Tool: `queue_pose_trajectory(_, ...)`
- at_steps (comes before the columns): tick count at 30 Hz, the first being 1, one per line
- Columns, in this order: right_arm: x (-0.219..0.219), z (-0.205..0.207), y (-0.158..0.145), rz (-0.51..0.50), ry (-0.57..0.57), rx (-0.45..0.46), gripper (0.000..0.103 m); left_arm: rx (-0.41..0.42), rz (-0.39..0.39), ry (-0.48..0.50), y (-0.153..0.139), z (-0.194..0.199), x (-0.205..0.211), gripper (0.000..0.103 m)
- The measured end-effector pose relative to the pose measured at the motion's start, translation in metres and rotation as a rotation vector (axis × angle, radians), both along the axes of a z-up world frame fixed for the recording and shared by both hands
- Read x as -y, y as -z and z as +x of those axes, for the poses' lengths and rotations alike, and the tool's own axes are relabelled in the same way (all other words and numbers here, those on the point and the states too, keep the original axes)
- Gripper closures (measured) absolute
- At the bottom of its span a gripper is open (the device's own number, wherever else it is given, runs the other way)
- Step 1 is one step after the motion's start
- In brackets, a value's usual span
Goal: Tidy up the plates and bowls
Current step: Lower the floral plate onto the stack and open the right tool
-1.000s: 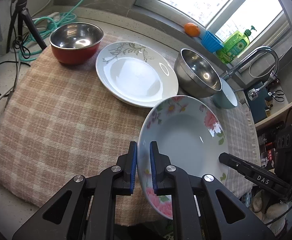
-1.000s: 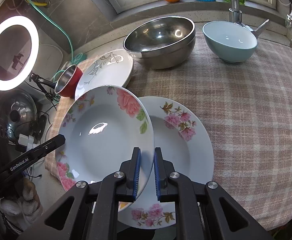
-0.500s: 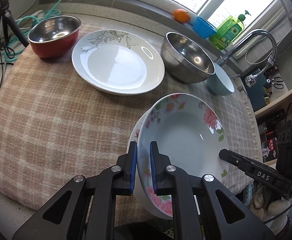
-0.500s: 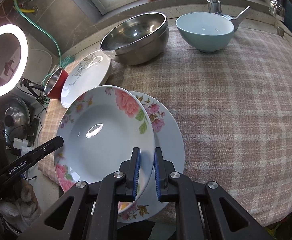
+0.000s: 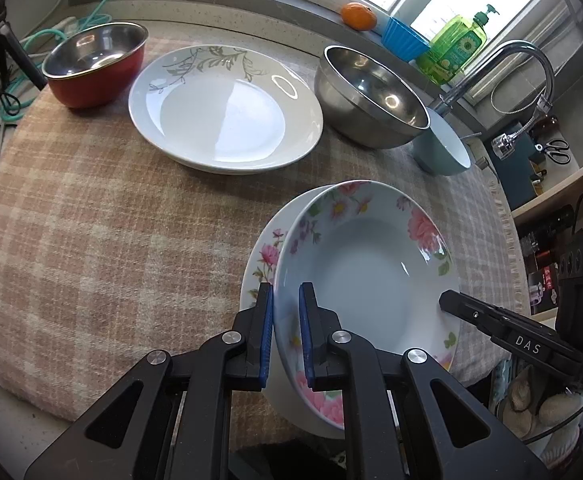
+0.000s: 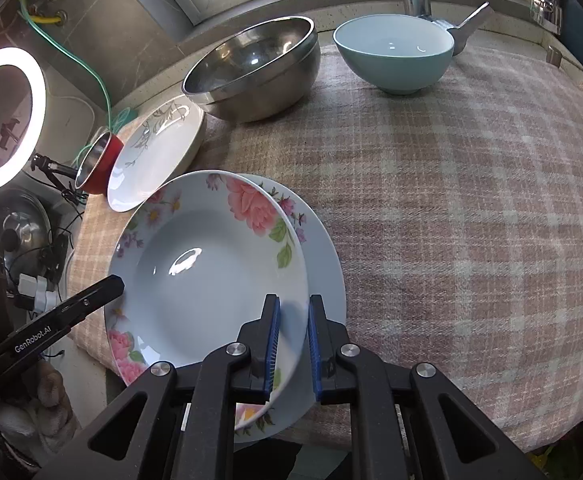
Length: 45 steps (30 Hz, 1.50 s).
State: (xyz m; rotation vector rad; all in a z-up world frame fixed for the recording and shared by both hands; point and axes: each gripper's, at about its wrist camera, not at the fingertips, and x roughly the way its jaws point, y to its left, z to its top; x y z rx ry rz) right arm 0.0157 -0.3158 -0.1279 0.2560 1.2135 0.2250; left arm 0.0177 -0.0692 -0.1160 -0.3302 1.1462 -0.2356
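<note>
I hold a deep plate with pink flowers [image 5: 371,280] [image 6: 203,272] by two sides of its rim. My left gripper [image 5: 285,292] is shut on its near left rim. My right gripper [image 6: 293,304] is shut on the opposite rim. The plate is tilted just above a second flowered plate [image 5: 263,256] [image 6: 323,256], which lies on the plaid cloth [image 5: 91,220] near the front edge, and covers most of it. Farther back stand a white leaf-pattern plate [image 5: 223,112], a red bowl [image 5: 95,64], a large steel bowl [image 5: 371,96] and a light blue bowl [image 6: 395,52].
A faucet [image 5: 523,64] rises behind the blue bowl. An orange [image 5: 357,16], a blue cup [image 5: 403,38] and a green soap bottle [image 5: 455,48] sit on the sill. A ring light [image 6: 3,120] on a tripod and cables stand off the cloth's left end.
Both grippers carried the flowered plate sideways and a little down, so that it now covers most of the lower flowered plate. Both grips stayed shut.
</note>
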Motion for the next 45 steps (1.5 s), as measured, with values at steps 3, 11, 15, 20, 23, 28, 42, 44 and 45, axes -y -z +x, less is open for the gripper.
queue_pose_trajectory(3, 0.000, 0.000, 0.001, -0.003, -0.002, -0.003, 0.091, -0.005, 0.003, 0.000, 0.002, 0.000, 0.000, 0.092)
queue_pose_trajectory(11, -0.002, 0.001, 0.004, -0.014, -0.002, -0.010, 0.090, -0.014, 0.015, 0.007, 0.007, -0.001, 0.002, 0.092)
queue_pose_trajectory(15, -0.004, 0.001, 0.004, -0.026, -0.003, -0.003, 0.090, -0.017, 0.017, 0.008, 0.009, 0.000, 0.003, 0.092)
queue_pose_trajectory(20, -0.006, 0.002, 0.004, -0.040, -0.010, -0.001, 0.090, -0.023, 0.026, 0.010, 0.012, 0.001, 0.003, 0.092)
queue_pose_trajectory(23, -0.008, 0.003, 0.004, -0.055, -0.020, 0.003, 0.089, -0.018, 0.031, 0.012, 0.012, 0.002, 0.004, 0.092)
queue_pose_trajectory(28, -0.013, 0.005, 0.004, -0.084, -0.039, 0.006, 0.087, -0.018, 0.039, 0.016, 0.012, 0.005, 0.005, 0.092)
queue_pose_trajectory(42, -0.017, 0.004, 0.001, -0.140, -0.054, 0.021, 0.082, -0.008, 0.072, 0.052, 0.011, 0.003, 0.011, 0.092)
queue_pose_trajectory(44, -0.019, 0.003, -0.002, -0.145, -0.052, 0.036, 0.079, 0.007, 0.082, 0.057, 0.008, 0.003, 0.013, 0.092)
queue_pose_trajectory(45, -0.019, 0.003, -0.004, -0.155, -0.051, 0.046, 0.079, 0.018, 0.087, 0.055, 0.006, 0.002, 0.013, 0.092)
